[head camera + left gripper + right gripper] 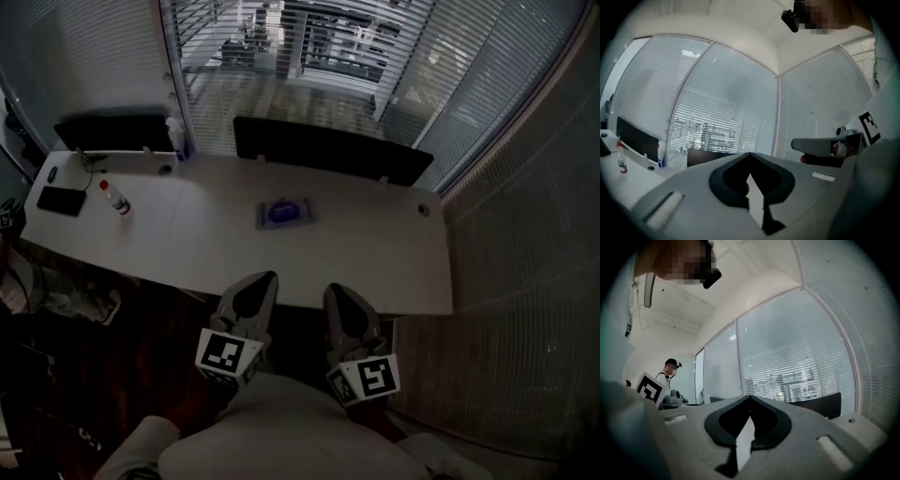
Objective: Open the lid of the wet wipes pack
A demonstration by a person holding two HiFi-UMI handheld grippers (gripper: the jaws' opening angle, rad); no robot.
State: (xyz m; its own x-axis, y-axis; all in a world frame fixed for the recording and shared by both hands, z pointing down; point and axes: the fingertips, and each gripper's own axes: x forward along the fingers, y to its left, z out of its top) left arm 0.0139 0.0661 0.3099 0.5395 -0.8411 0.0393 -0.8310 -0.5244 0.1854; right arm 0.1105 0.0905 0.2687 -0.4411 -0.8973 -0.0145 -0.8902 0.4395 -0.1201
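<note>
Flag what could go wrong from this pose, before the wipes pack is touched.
1. The left gripper and right gripper are near the body with jaws together; reaching in shut could shove the wet wipes pack rather than catch its lid.
2. The pack lies unbraced on the table; a one-sided pull may lift or slide it.

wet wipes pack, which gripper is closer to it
Left, narrowly. Left gripper is short of the table, almost in line with the wet wipes pack; right gripper is beside it, offset further right.
</note>
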